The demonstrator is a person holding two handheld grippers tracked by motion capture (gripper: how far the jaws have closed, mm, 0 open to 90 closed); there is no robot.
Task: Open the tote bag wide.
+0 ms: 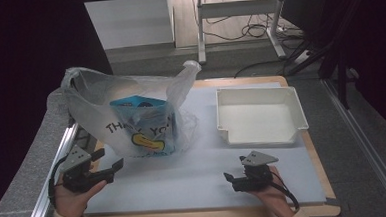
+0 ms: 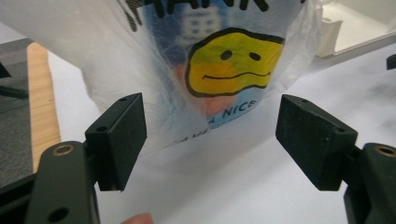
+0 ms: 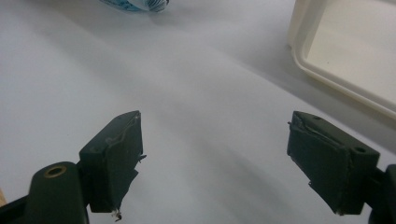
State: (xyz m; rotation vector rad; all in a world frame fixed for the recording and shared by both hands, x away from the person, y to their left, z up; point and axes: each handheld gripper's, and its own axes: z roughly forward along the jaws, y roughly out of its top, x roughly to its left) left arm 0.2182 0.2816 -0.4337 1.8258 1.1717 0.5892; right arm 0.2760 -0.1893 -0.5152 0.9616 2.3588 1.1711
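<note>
High view: with both grippers, left [image 1: 108,165] and right [image 1: 233,179], held released on the counter [image 1: 185,184], the thin translucent smiley-printed plastic bag [image 1: 131,114] standing back-left could be toppled if clipped.

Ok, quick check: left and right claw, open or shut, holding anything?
Left claw: open, empty, jaws apart in front of the bag.
Right claw: open, empty, over the bare mat.

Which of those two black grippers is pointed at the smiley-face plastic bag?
The left gripper: its open jaws face the plastic bag, with the yellow smiley between them in its own view. The right gripper faces bare mat beside the white tray.
</note>
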